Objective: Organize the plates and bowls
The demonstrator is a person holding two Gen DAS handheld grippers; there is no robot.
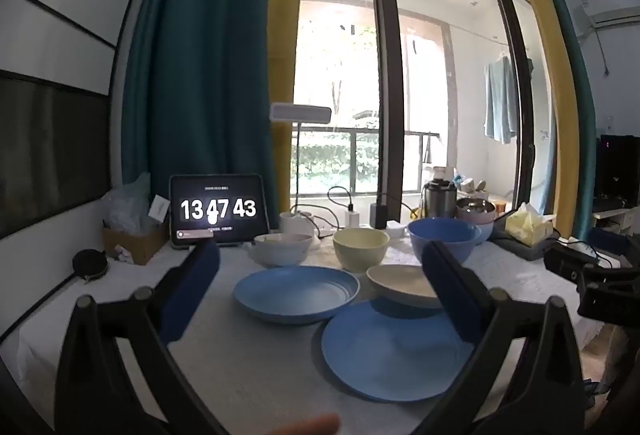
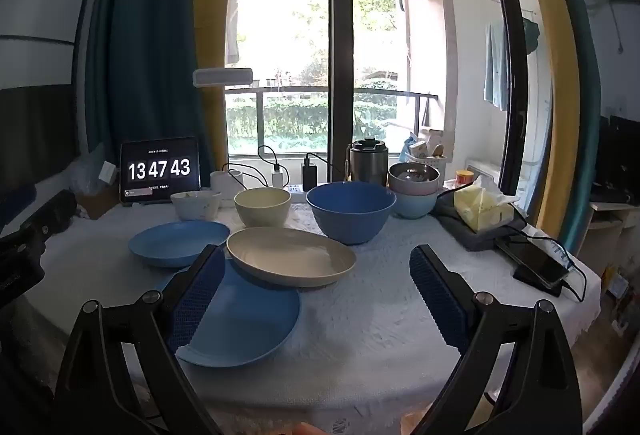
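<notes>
Ahead of both tools: a bench [image 2: 380,315] under a white textured cloth, set before a tall window, carries the plates and bowls.
Left hand-held gripper [image 1: 320,283]: jaws stand wide apart with nothing between the blue pads; it hangs over the near edge of the bench, touching none of the dishes.
Right hand-held gripper [image 2: 316,287]: jaws also wide and empty, tilted slightly down toward the cloth.
Large flat blue plastic plate [image 2: 248,323]: nearest the right tool, lying partly behind its left finger; in the left wrist view it lies just inside the right finger.
Shallow beige oval dish [image 2: 290,255]: just beyond that plate, its near edge overlapping the plate's far rim, between the right tool's fingers.
Second blue round plate [image 1: 296,293]: straight ahead of the left tool, between its fingers and left of the beige dish.
Deep dark-blue plastic bowl [image 2: 351,211]: farther back, beyond the beige dish, upright.
Pale yellow round bowl [image 2: 262,207]: left of the dark-blue bowl, upright.
White speckled bowl [image 2: 196,205]: left of the yellow bowl, at the back.
Stacked bowls [image 2: 414,191]: right of the dark-blue bowl; a grey-pink bowl sits in a light-blue one.
Black tablet showing a clock [image 2: 160,171]: far left at the back, leaning upright.
Yellow tissue pack [image 2: 482,209]: far right, resting on a dark grey pad.
Black phone with cable [image 2: 540,265]: right edge, nearer than the tissues.
</notes>
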